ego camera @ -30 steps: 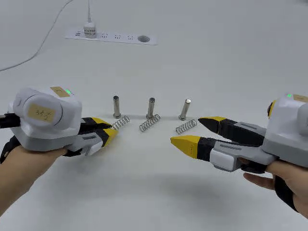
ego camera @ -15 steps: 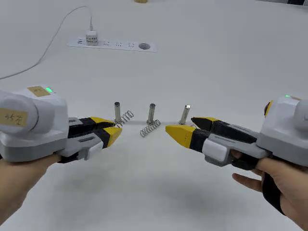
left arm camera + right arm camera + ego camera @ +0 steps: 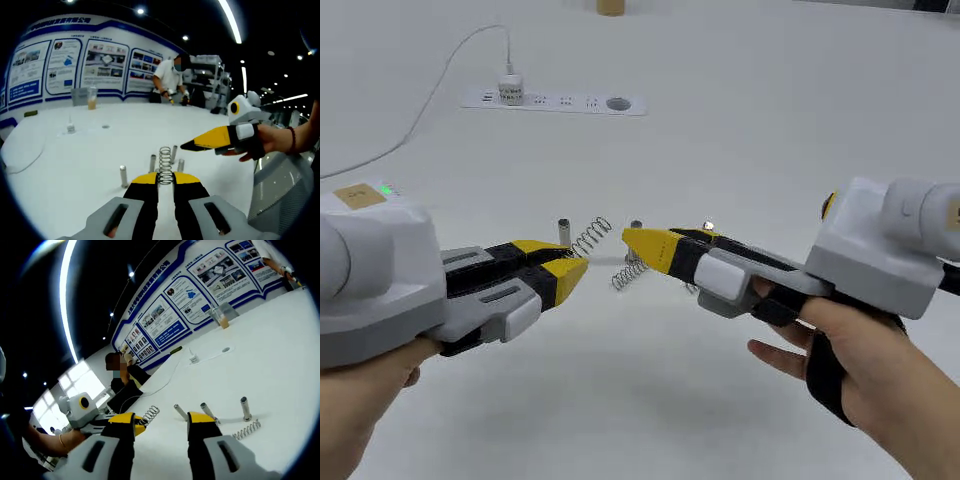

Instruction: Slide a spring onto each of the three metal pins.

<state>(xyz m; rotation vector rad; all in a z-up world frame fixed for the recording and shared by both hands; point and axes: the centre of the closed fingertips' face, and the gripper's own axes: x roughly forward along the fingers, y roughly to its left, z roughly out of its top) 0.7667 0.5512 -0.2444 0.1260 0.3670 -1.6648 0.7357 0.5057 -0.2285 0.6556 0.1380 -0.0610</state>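
Three short metal pins stand in a row on the white table: the left pin [image 3: 564,229], the middle pin [image 3: 636,228] and the right pin [image 3: 709,228]. My left gripper [image 3: 565,263] is shut on one end of a spring [image 3: 592,236], which sticks up from its tips just right of the left pin. The left gripper view has that spring [image 3: 165,165] upright between the yellow tips [image 3: 165,178]. My right gripper [image 3: 650,245] stands open and empty over the middle pin, facing the left one. A second spring [image 3: 630,274] lies by the middle pin.
A white power strip [image 3: 555,101] with a plugged-in charger and cable lies at the far side of the table. A loose spring [image 3: 248,429] rests on the table beside a pin [image 3: 245,409]. A person [image 3: 170,80] stands at the table's far end.
My left gripper has taken hold of the spring that lay by the left pin and lifted it off the table. My right gripper has moved left, in front of the middle and right pins.
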